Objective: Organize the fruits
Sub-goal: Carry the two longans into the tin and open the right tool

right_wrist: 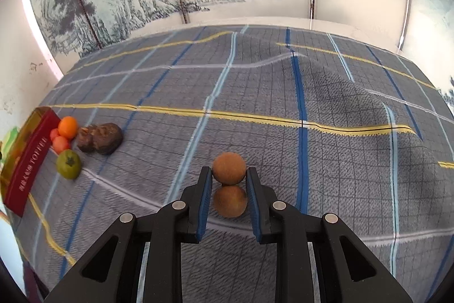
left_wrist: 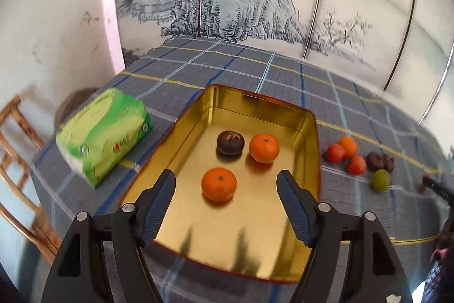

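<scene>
Brown and fuzzy, two small round fruits sit one behind the other between your right gripper's [right_wrist: 229, 181] fingers. The near brown fruit [right_wrist: 229, 200] lies in the gap, and the far brown fruit [right_wrist: 229, 169] pokes out past the fingertips. The jaws are drawn in close around them, but you cannot tell from this view whether the blue pads press on either one or only flank it. Before you lift, make sure you have one fruit squarely between the pads, not both. A pair touching like this will likely roll apart on the wrinkled checked cloth [right_wrist: 283, 93].

Your left gripper [left_wrist: 227, 186] hangs spread wide and empty over the gold tin [left_wrist: 310, 149], with an orange [left_wrist: 219, 184] lying in the tin below its fingers. A second orange [left_wrist: 264, 148] and a dark wrinkled fruit [left_wrist: 230, 142] lie further back in the tin. Keep that hand clear so the right one has room to come in.

Only the left view shows the inside of the tin and the green tissue pack [left_wrist: 103, 132] beside it. It also catches the loose pile on the cloth to the right: reds, an orange, dark ones and a green fruit [left_wrist: 380, 180]. Only the right view shows the brown pair. It shows the tin's red side wall, with the same pile just beside it and well apart from the brown fruits.
</scene>
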